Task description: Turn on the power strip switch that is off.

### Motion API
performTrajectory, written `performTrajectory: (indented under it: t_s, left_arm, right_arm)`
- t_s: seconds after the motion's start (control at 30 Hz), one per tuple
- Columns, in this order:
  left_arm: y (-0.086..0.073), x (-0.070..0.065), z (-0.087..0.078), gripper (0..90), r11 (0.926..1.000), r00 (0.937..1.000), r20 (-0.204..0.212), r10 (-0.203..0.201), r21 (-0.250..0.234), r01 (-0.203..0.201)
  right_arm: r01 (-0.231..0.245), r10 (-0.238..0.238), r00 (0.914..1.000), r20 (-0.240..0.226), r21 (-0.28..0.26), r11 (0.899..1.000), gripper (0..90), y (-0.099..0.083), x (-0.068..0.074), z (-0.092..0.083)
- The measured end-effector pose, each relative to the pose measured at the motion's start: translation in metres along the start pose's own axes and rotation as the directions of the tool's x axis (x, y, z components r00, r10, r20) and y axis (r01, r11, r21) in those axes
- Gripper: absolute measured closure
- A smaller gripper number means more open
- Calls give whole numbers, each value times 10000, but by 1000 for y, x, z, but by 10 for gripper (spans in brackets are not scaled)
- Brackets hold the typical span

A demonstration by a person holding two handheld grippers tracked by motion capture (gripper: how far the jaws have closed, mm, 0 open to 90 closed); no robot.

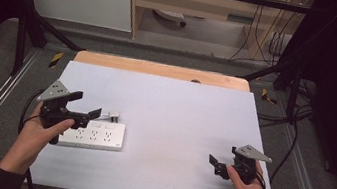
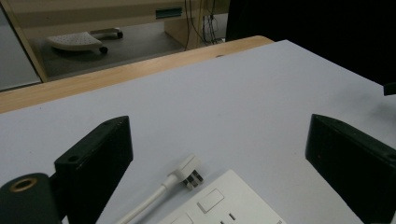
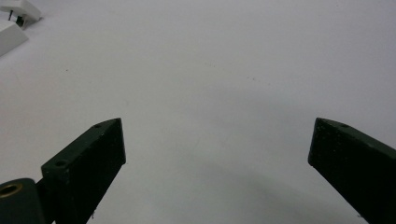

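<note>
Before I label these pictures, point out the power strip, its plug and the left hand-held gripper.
power strip (image 1: pixel 99 136), high view, top face.
plug (image 2: pixel 187 170), left gripper view, white body.
left hand-held gripper (image 1: pixel 88 104), high view, between its fingertips.

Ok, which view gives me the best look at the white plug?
The left gripper view: the plug, its prongs and its cord lie beside the power strip. The high view shows it small; the right gripper view catches it at the top-left corner.

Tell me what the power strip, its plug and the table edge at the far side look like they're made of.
Power strip: likely white molded plastic, smooth with a slight sheen. Plug: same white plastic look, with darker prongs, probably metal. Far table edge: light wood or wood laminate, matte tan.
</note>
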State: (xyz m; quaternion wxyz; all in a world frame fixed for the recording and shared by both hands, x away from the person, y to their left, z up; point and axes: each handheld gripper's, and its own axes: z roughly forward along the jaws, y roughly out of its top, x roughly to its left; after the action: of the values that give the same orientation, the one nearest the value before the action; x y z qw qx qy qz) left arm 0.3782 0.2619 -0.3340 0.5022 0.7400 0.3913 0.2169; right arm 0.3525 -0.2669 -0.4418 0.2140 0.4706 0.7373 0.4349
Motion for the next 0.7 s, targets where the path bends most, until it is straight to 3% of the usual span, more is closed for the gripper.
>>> performTrajectory:
  t_s: [0.17,0.4,0.7]
  left_arm:
    - [8,-2,6,77,10000,9999,142,76,-1,-76]
    - [3,-2,14,76,9999,9997,236,100,60,-102]
    - [-2,0,21,101,9998,9999,-23,124,166,-123]
  right_arm:
    - [3,-3,10000,-62,-25,10000,41,1,1,0]
    - [-25,25,9999,-110,-51,10000,41,1,0,0]
    - [-32,32,10000,-44,-66,10000,40,1,0,0]
